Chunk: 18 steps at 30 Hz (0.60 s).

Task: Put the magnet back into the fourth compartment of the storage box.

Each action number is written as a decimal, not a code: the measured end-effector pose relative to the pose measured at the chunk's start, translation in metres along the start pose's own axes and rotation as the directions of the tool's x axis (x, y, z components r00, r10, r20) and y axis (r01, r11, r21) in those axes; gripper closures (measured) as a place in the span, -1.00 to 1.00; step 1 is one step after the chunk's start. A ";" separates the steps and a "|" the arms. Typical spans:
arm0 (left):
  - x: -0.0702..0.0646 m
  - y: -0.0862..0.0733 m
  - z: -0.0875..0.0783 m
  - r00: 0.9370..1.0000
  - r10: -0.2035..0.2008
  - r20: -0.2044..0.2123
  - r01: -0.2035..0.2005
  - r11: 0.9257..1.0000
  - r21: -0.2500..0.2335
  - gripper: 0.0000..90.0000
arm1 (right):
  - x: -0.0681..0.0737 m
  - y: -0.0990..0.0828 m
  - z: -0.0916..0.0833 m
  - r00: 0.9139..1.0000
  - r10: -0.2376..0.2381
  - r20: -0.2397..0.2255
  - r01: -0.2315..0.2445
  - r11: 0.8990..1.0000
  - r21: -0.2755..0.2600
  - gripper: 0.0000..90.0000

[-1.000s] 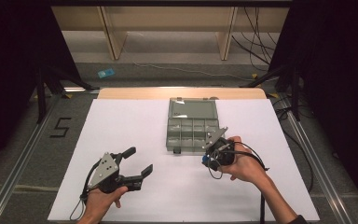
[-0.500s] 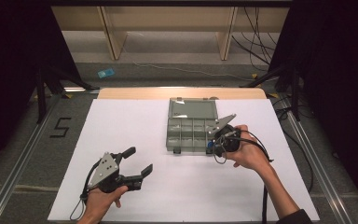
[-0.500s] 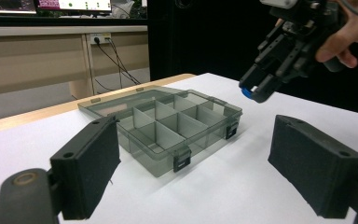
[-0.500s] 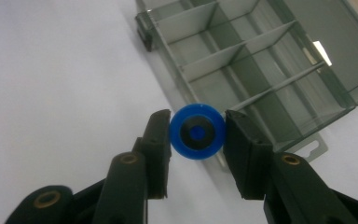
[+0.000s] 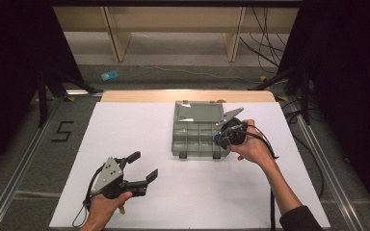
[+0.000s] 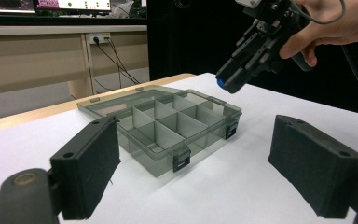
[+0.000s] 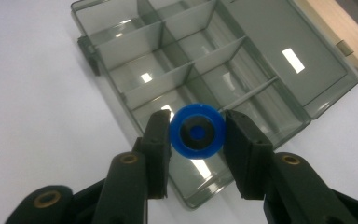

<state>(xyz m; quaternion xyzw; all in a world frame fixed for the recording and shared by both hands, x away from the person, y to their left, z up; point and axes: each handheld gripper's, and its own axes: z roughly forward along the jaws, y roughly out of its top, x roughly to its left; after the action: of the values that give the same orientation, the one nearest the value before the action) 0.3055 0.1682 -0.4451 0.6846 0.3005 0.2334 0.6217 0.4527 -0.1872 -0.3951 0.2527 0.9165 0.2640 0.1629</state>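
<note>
A smoky-grey plastic compartment box [image 5: 175, 138] lies open on the white sheet, its lid [image 5: 198, 112] folded flat to the far side. My right gripper [image 5: 220, 137] hovers above the box's front right corner, shut on a small blue round piece [image 7: 197, 132] with a dark centre. In the right gripper view that piece hangs over a near compartment of the box [image 7: 270, 51]. My left gripper [image 5: 144, 165] rests on the sheet at the front left, open and empty. Its pads [image 6: 88, 168] frame the box [image 6: 158, 158], and the right gripper [image 6: 242, 70] is beyond them.
The white sheet [image 5: 125, 125] covers the table, and a wooden strip [image 5: 139, 95] shows along the far edge. Metal rails run down both sides. On the floor to the left are a "5" mark [image 5: 62, 130] and a small blue object [image 5: 108, 75].
My right hand has carried the blue piece from the sheet at the box's front right up and away from me, to above the box's right front corner. The left gripper has stayed put.
</note>
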 end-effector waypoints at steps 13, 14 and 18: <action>-0.001 0.000 0.000 1.000 -0.003 0.000 0.003 1.000 -0.003 -0.65 | -0.015 0.005 0.007 0.998 0.044 0.040 -0.043 0.999 -0.027 0.39; -0.001 0.000 0.000 1.000 -0.003 0.000 0.003 1.000 -0.004 -0.65 | -0.015 0.006 0.008 0.997 0.055 0.049 -0.053 0.998 -0.036 0.39; -0.001 0.000 0.000 1.000 -0.003 -0.001 0.003 1.000 -0.003 -0.65 | -0.018 0.007 0.009 0.997 0.059 0.054 -0.056 0.997 -0.046 0.39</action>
<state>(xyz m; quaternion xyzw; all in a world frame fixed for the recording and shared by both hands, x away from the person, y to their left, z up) 0.3043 0.1674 -0.4447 0.6831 0.3015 0.2330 0.6230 0.4738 -0.1889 -0.3953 0.2826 0.8978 0.2818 0.1863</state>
